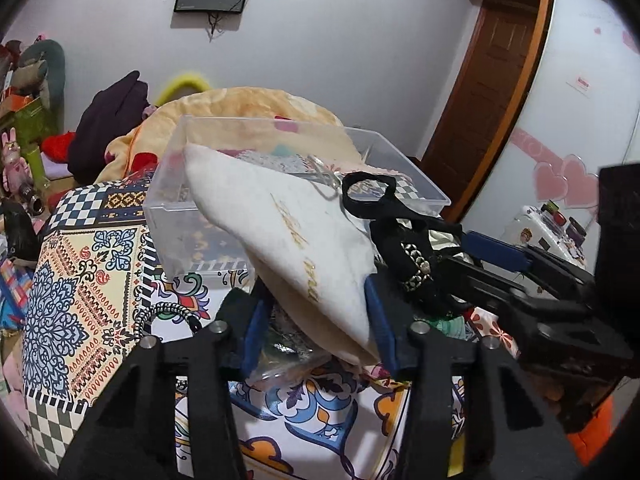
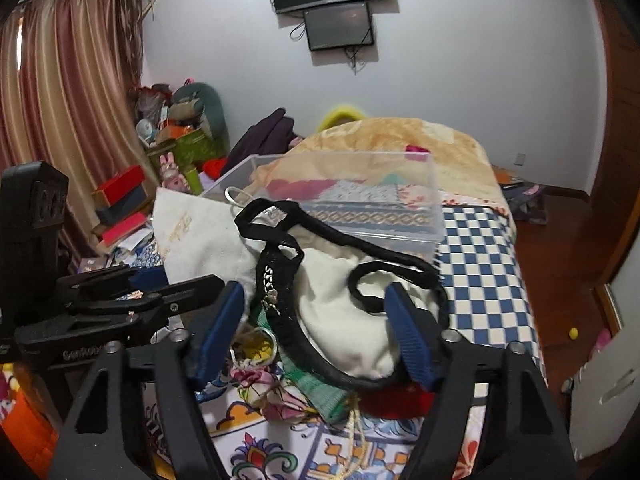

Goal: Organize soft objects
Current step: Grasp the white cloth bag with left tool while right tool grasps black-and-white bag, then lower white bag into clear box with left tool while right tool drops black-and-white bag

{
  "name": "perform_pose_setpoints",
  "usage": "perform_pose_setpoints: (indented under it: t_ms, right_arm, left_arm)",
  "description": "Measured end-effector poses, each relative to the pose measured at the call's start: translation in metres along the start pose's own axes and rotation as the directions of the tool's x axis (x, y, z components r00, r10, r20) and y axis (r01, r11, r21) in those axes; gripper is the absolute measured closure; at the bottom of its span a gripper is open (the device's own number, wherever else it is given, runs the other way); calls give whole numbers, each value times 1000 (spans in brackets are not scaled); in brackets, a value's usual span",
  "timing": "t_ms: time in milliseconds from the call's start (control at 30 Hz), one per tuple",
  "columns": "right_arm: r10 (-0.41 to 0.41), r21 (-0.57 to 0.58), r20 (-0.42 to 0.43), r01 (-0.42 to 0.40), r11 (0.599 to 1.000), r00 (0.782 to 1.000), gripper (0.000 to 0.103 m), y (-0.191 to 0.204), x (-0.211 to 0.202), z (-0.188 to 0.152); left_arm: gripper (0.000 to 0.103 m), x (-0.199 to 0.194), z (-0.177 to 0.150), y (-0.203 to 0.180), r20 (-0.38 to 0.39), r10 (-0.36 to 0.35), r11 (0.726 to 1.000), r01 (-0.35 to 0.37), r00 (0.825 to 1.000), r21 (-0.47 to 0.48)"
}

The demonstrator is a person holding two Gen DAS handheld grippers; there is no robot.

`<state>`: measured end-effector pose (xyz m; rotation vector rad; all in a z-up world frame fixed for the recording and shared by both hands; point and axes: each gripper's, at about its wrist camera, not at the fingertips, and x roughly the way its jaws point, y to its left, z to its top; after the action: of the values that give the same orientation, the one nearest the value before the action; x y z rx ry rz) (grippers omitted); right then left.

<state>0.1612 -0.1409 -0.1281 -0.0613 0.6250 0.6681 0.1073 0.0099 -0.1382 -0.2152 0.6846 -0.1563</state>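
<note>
Left gripper [image 1: 316, 320]: jaws clamped on the near end of a cream cloth pouch [image 1: 296, 240] with gold lettering, which is lifted off the bed [image 1: 80, 248] and slants up and away so that its far corner overlaps the rim of the clear plastic box [image 1: 192, 208]. Right gripper [image 2: 316, 328]: jaws spread wide, one on each side of a white fabric bag with black straps [image 2: 344, 320]; whether either blue pad touches the bag cannot be told. The bag rests on a heap of small soft items [image 2: 280, 384], with a green knitted piece, floral fabric and a bead string visible beneath it. The clear plastic box sits farther along the bed, just beyond the bag, and holds folded patterned cloths [image 2: 360, 192]. The bed carries a patterned cover, checkered on the right; an orange blanket [image 2: 400, 140] is piled at the far end. Two dark screens [image 2: 336, 4] hang on the far wall, and brown curtains [image 2: 68, 80] hang at far left.
</note>
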Motion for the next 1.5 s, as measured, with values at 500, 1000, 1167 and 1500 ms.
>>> perform_pose_setpoints:
  t_ms: [500,1000,1167,1500]
  right_arm:
    - [75,-16,9,-75,997,997,90,4,1,6]
    - [44,-20,62,-43,999,997,91,2,-14,22]
    - [31,-31,92,-28,999,995,91,2,-22,29]
    - [7,-55,200,4,998,980,91,-2,-34,67]
  left_arm:
    - [80,-28,12,3,61,0,1000,0,998,14]
    - [70,-20,27,14,20,44,999,-45,999,6]
    - [90,-24,40,13,52,25,999,-27,998,26]
    - [92,-46,74,10,162,33,997,-44,986,68]
